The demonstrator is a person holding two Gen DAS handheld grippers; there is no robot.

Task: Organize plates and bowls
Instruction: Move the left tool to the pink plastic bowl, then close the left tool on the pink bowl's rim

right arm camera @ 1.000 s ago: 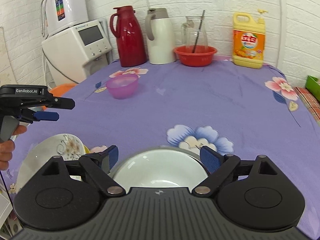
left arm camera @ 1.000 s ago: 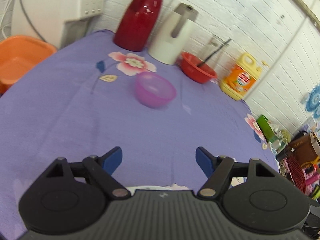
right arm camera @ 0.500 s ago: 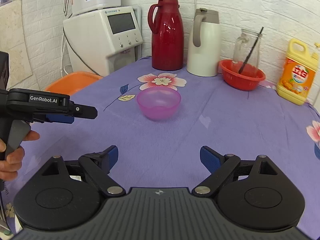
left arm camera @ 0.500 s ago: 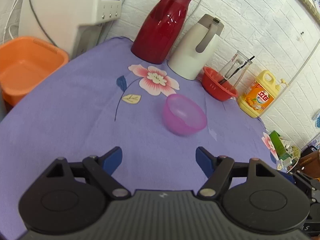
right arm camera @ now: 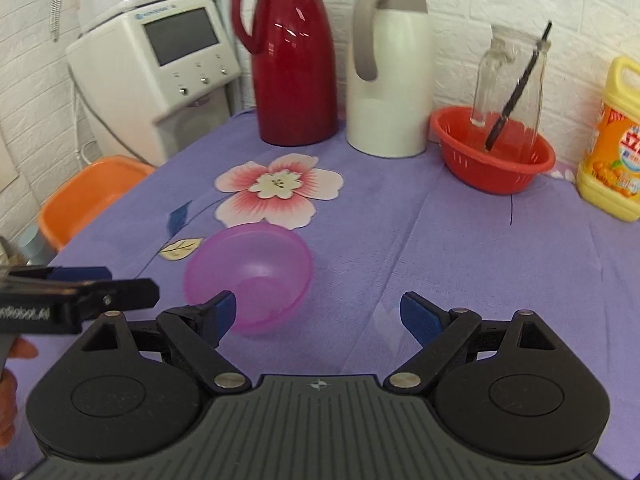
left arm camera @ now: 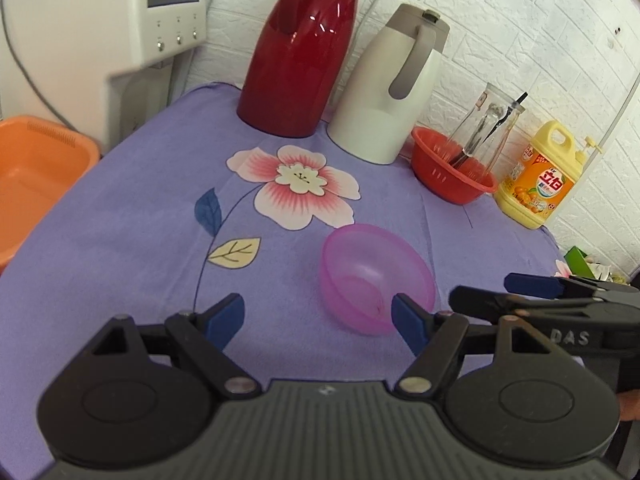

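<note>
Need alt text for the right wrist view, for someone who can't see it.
The open right gripper hovers low over a purple floral tablecloth, a translucent pink plastic bowl just ahead by its left finger. The left gripper enters from the left; a red thermos stands behind.

The desk (right arm camera: 460,248) is covered in matt purple cloth with a printed flower pattern, faintly creased. The pink bowl (right arm camera: 250,276) is translucent, smooth plastic; the red basket (right arm camera: 494,160) at the far edge is perforated plastic and holds a clear glass jar (right arm camera: 508,80); the red flask (right arm camera: 294,60) is glossy with sharp highlights, the white flask (right arm camera: 390,76) satin-smooth with a grey handle. Each claw, left (left arm camera: 318,320) and right (right arm camera: 318,314), is matt black plastic with blue pads and bright metal pivot pins.
</note>
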